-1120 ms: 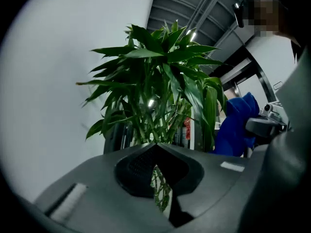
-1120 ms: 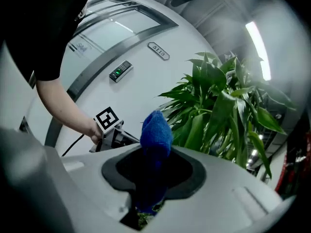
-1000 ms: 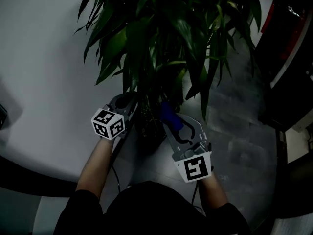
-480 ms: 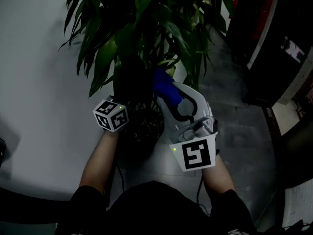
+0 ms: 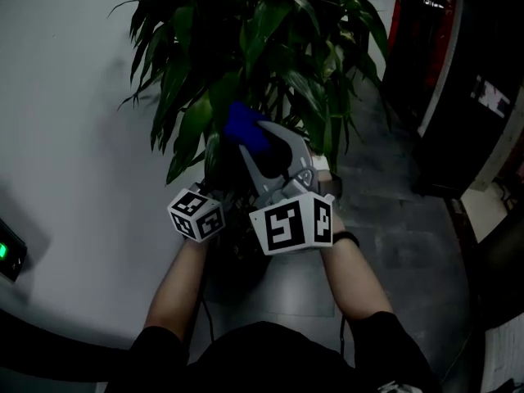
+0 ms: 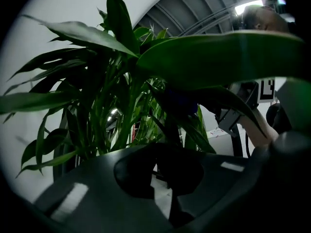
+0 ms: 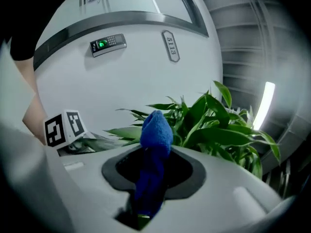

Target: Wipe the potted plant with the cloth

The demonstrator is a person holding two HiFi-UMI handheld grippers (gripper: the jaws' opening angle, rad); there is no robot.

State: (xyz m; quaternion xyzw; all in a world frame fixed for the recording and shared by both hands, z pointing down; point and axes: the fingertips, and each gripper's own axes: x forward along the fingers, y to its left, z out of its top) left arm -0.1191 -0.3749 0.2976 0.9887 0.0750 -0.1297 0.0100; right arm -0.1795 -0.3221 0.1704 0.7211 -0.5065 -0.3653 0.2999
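The potted plant (image 5: 270, 47) fills the top of the head view with long green leaves. My right gripper (image 5: 250, 142) reaches up-left into the foliage, shut on a blue cloth (image 5: 244, 128). In the right gripper view the cloth (image 7: 155, 130) stands up out of the shut jaws, with leaves (image 7: 218, 125) just beyond it. My left gripper's marker cube (image 5: 196, 214) sits low beside the plant's base, its jaws hidden under leaves. In the left gripper view the left gripper (image 6: 163, 178) looks shut, with a dark narrow leaf running into the slit. A broad leaf (image 6: 218, 57) crosses above.
A white curved wall (image 5: 74, 137) stands left of the plant, carrying a keypad with a green light (image 7: 108, 43). Dark cabinets with a red edge (image 5: 458, 97) line the right side. Grey floor (image 5: 385, 219) lies between them and the plant.
My right gripper has carried the blue cloth up and to the left, deeper into the leaves. The left gripper has stayed low by the plant's base.
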